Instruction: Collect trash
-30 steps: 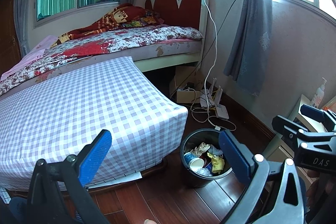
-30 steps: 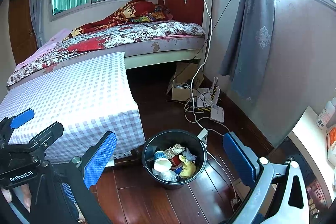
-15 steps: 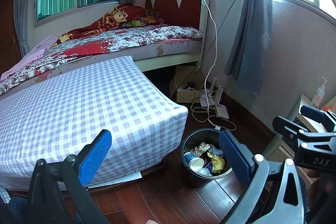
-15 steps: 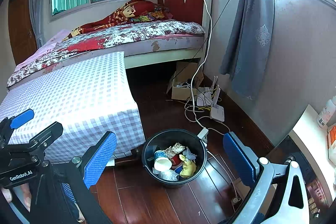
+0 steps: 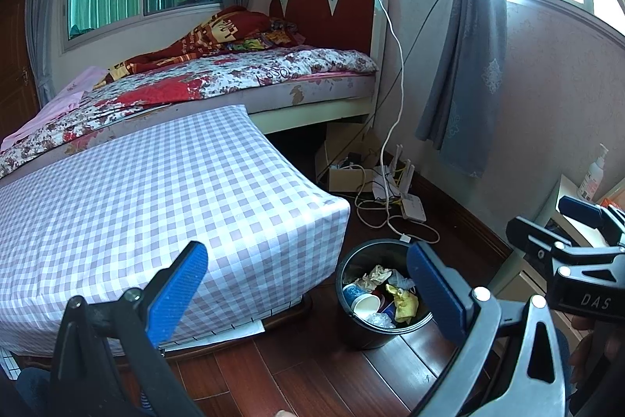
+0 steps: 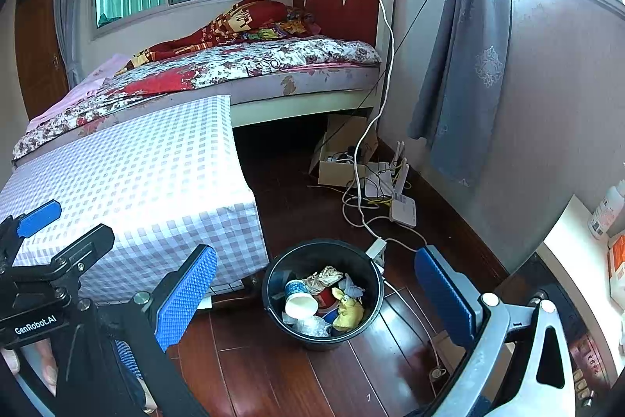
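A round black plastic bin (image 6: 322, 294) (upright, mouth up) holds crumpled trash (image 6: 326, 294) between the spread, empty right claw (image 6: 316, 294); the left claw (image 5: 306, 294) gapes too.

Checked mattress (image 5: 156, 198), floral bed (image 5: 242, 77), grey curtain (image 5: 465, 45), router (image 6: 402, 208)

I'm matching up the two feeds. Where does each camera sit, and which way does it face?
Left wrist: on the left gripper, facing bed and bin; the right gripper shows at the right edge.
Right wrist: on the right gripper, above the bin; the left gripper and a hand show.
Shared: bin, checked mattress, router.
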